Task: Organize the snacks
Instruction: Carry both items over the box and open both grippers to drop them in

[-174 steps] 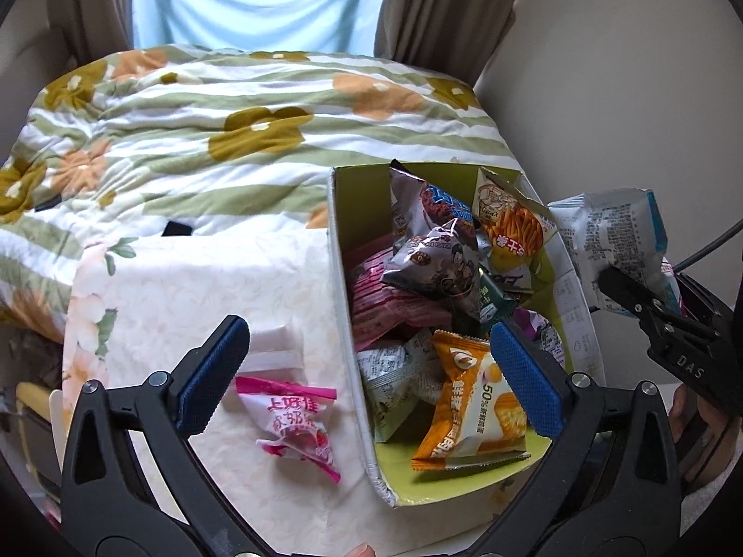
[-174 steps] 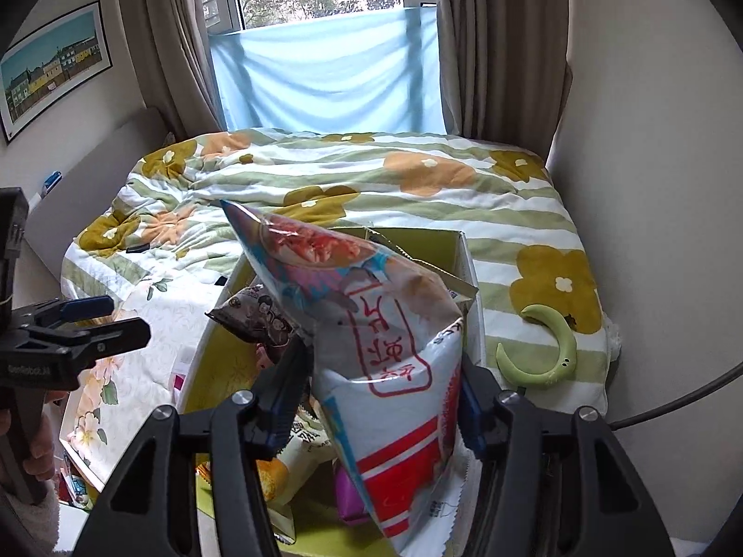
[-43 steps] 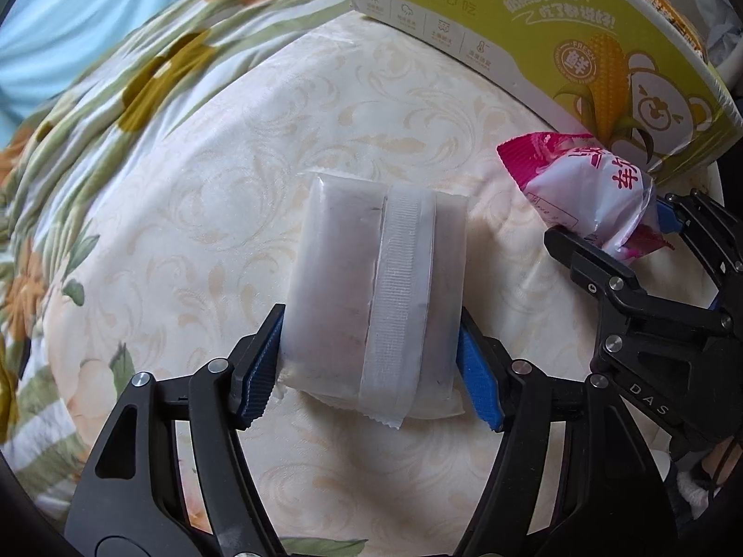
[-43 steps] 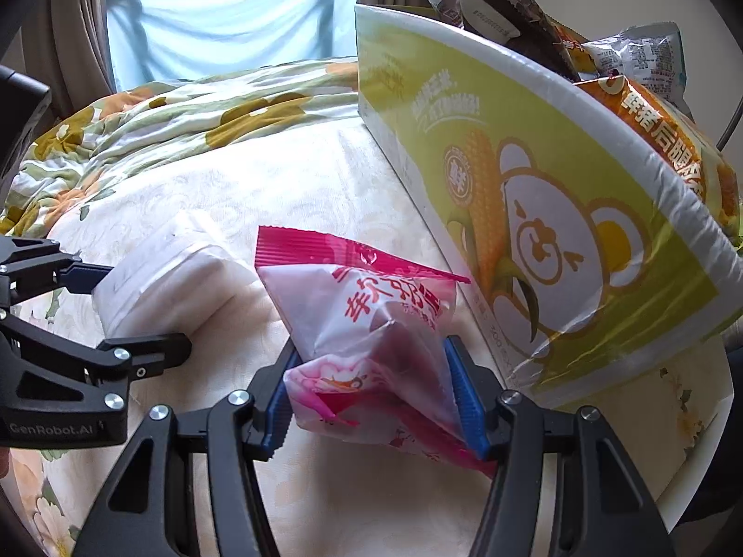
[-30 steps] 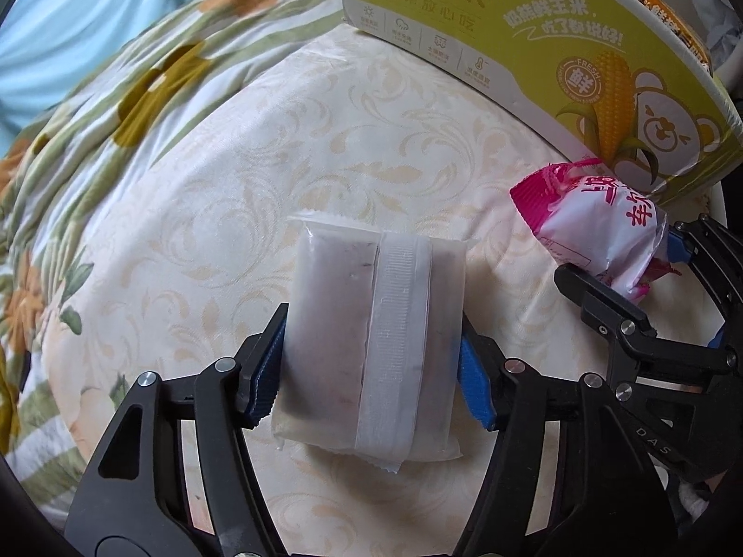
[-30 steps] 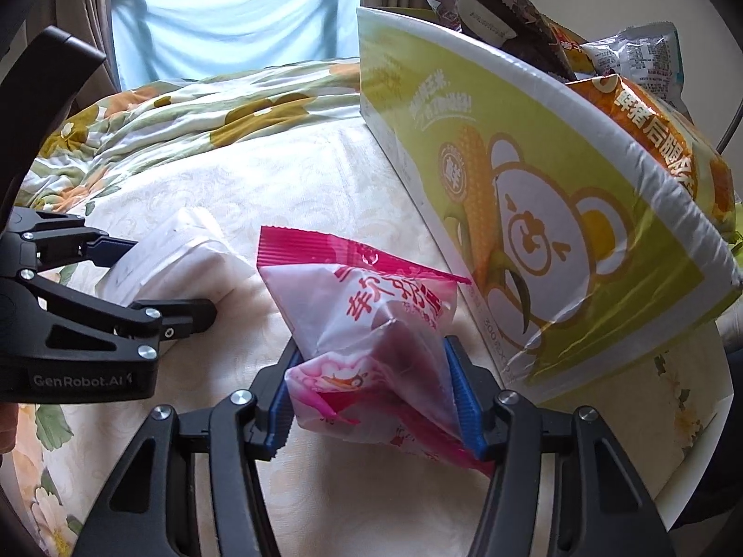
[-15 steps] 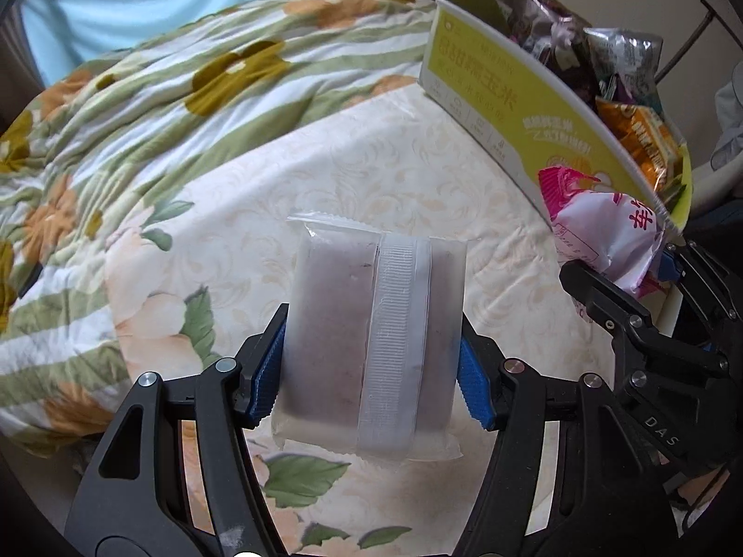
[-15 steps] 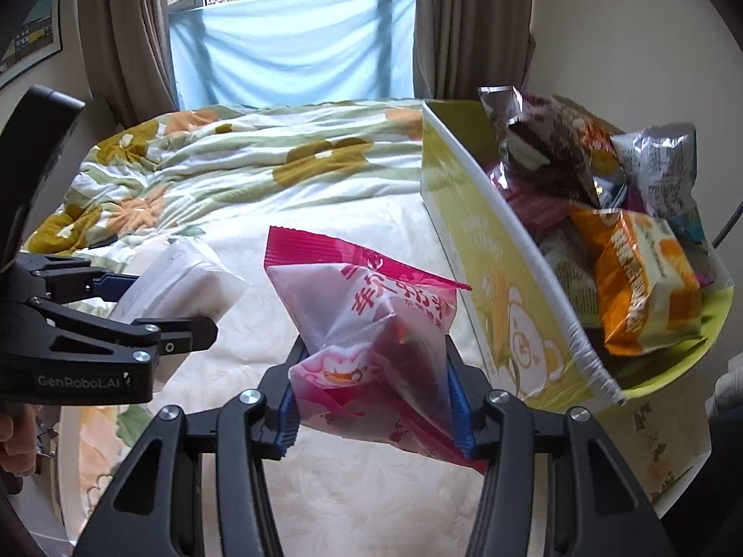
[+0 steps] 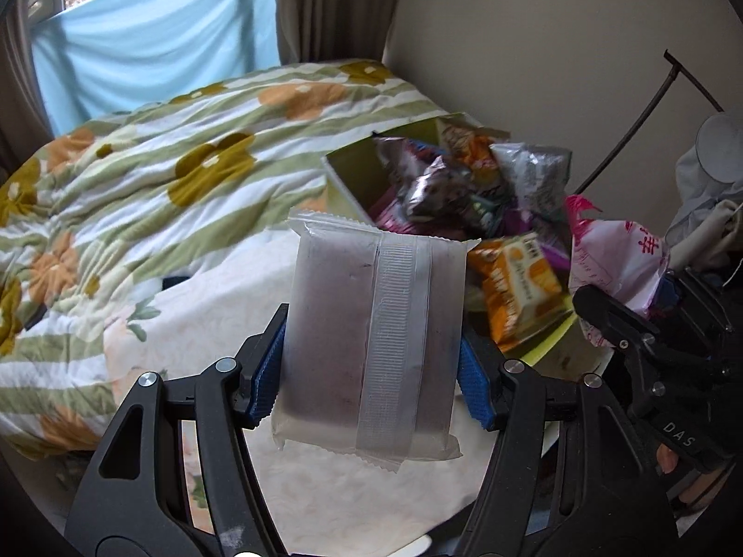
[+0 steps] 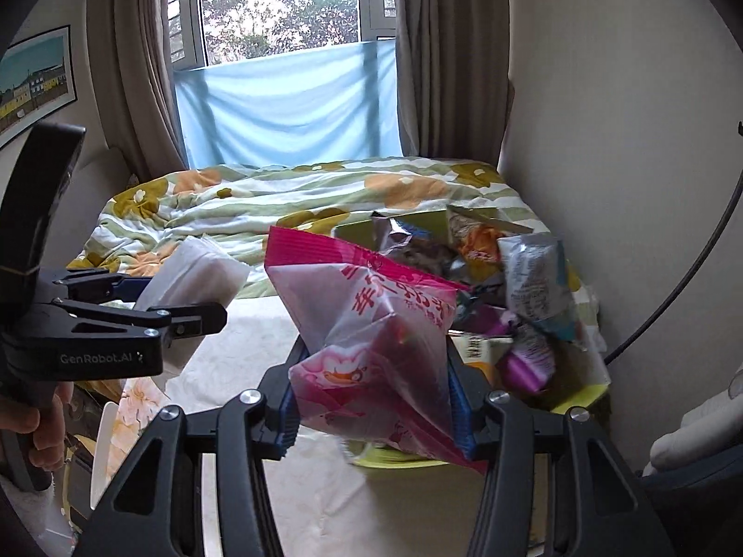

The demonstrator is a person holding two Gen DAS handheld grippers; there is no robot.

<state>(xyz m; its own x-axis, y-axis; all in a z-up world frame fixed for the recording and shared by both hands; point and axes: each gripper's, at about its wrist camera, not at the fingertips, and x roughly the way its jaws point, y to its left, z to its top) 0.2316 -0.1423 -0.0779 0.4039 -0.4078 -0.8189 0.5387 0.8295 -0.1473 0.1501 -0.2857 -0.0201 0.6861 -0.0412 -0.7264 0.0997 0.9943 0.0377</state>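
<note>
Snacks split 3 ways: clear-wrapped bar (image 9: 371,343) clamped betw. blue pads (image 9: 267,378) of left gripper (image 9: 369,383), held up in air, long side upright, white seam strip facing cam, dark filling visible thru wrapper. Pink snack bag (image 10: 376,339) clenched in right gripper (image 10: 374,411), pads pressing both sides, crumpled, red print on white panel, top edge pink; also seen at right edge of left-wrist view (image 9: 613,255), just beside the other gripper. Rest of snacks heaped in open yellow-green box (image 9: 353,176): orange pack (image 9: 515,288) at near end, silver-brown bag (image 9: 432,190) in middle, grey-white bag (image 10: 534,278) twd wall side, purple pack (image 10: 529,366) low down, plus more too jumbled to tell apart. Box on table w/ cream floral cloth (image 9: 218,311), below & ahead of both grippers, right of the bar. Both held items up off the cloth, not touching box. Behind table: bed w/ green-striped flower quilt (image 9: 153,162), blue sheet (image 10: 288,106) over lower window, brown curtains (image 10: 134,55) either side. Framed picture (image 10: 32,83) on left wall. Person's fingers (image 10: 42,427) wrapped on left gripper handle, seen fm right-wrist cam.
</note>
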